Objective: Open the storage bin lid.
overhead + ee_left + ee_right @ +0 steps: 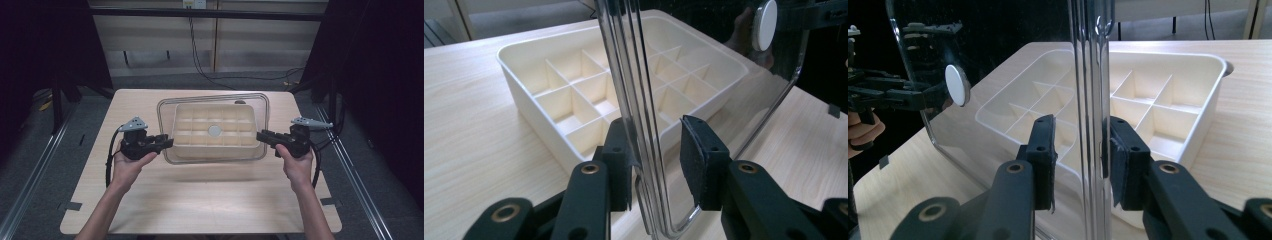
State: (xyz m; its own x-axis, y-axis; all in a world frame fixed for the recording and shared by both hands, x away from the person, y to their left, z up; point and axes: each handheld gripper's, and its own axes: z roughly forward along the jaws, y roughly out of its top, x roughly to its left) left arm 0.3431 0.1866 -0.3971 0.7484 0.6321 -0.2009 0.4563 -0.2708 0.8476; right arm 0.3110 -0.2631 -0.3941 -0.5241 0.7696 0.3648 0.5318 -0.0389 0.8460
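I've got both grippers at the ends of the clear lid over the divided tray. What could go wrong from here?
1. The left gripper looks wide around the clear lid's rim; that end could slip.
2. The right gripper straddles a thin smooth edge, and uneven pull may tilt the lid.
3. A dropped lid could knock the cream tray askew.

- We find the tray [216, 127] at the middle of the table [200, 200].
- The lid [260, 107] sits above the tray, its knob [214, 131] over the centre.
- The left gripper [162, 143] flanks the lid's left edge, the right gripper [263, 136] its right edge.
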